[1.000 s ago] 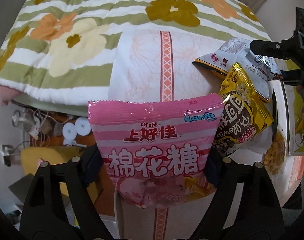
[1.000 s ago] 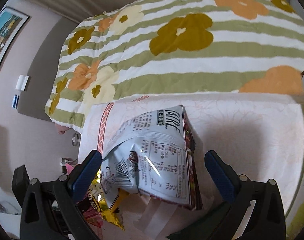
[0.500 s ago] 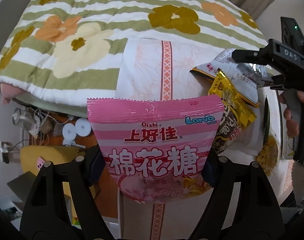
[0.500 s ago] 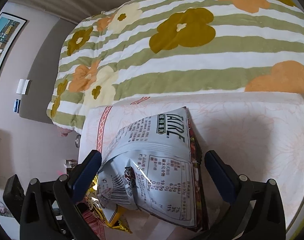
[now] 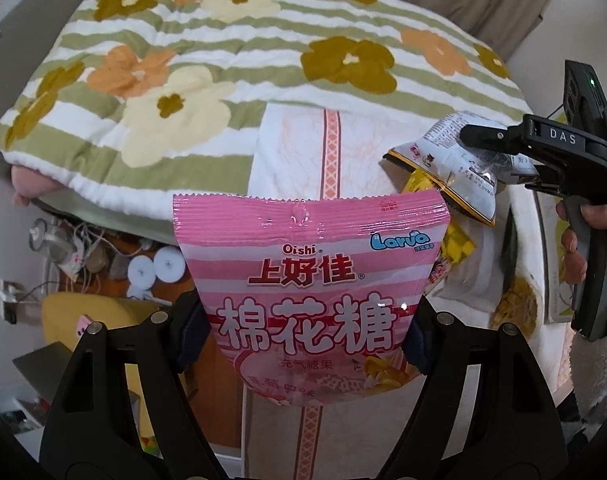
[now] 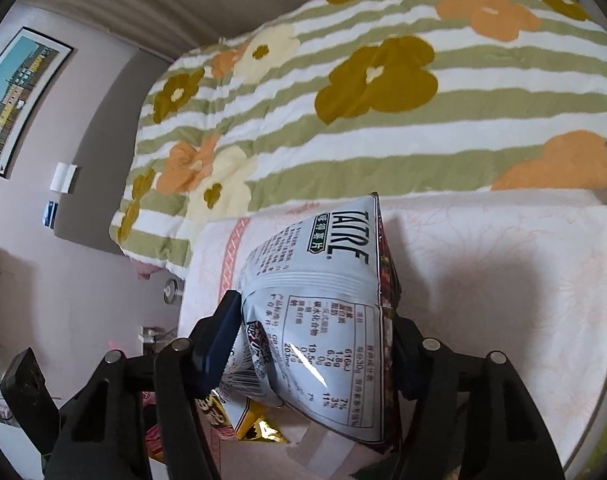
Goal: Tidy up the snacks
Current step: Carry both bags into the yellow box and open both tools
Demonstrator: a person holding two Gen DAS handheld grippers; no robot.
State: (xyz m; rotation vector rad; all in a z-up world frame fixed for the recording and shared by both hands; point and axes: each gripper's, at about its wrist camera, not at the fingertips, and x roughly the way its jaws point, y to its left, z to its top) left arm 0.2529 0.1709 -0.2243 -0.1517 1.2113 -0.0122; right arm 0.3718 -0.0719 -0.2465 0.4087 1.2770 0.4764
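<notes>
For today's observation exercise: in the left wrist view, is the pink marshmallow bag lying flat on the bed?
No. The pink marshmallow bag is held up off the bed, pinched between the pads of the left gripper.

pink bag (image 5: 311,292) hides most of the yellow packet (image 5: 457,240) behind it.

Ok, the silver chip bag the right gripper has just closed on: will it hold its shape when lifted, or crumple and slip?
The silver chip bag looks air-puffed and probably light. The right gripper has just closed its jaws; the film is dented at the left pad, so expect crumpling. Its glossy foil could slip, and hard squeezing may crush the chips. The yellow packet beneath seems loose, so it may shift.
</notes>
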